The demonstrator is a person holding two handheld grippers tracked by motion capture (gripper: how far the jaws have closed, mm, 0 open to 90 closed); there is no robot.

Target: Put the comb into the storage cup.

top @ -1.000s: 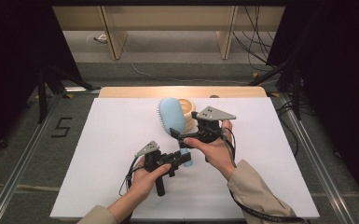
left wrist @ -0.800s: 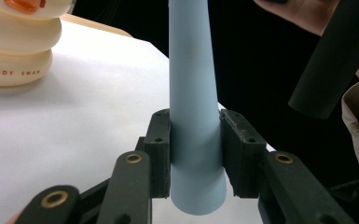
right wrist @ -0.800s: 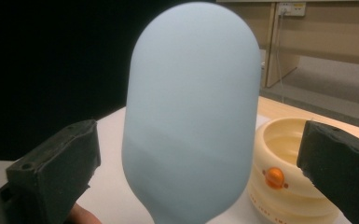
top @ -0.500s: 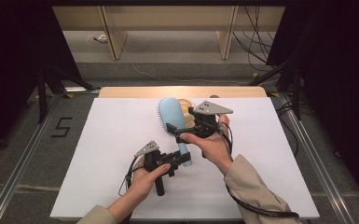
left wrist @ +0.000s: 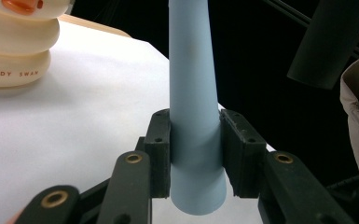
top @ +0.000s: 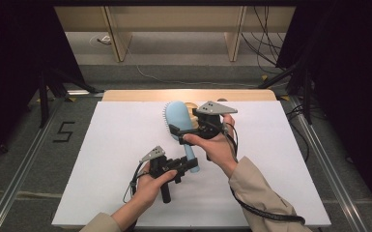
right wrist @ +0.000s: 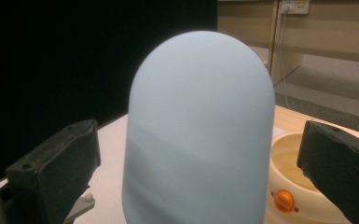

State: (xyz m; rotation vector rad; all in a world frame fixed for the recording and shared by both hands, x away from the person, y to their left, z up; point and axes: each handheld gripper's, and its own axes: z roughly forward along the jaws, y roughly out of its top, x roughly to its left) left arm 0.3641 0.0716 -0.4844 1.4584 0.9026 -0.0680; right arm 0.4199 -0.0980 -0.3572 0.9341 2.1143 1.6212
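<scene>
A light blue hairbrush is held above the white table, its head toward the far edge. My left gripper is shut on the brush's handle, one pad pressing each side near the handle's end. My right gripper is open. Its two jaws stand on either side of the brush head, with a gap on both sides. The smooth back of the head faces the right gripper view; bristles show along the head's left edge in the high view.
A cream round container with an orange button, lettered JUDY SWAN, stands just behind the brush. The white table top extends left and right of the hands. A wooden strip runs along its far edge.
The right hand and its gripper have shifted a little toward the far edge along the brush. The left gripper has kept its hold on the handle in nearly the same place.
</scene>
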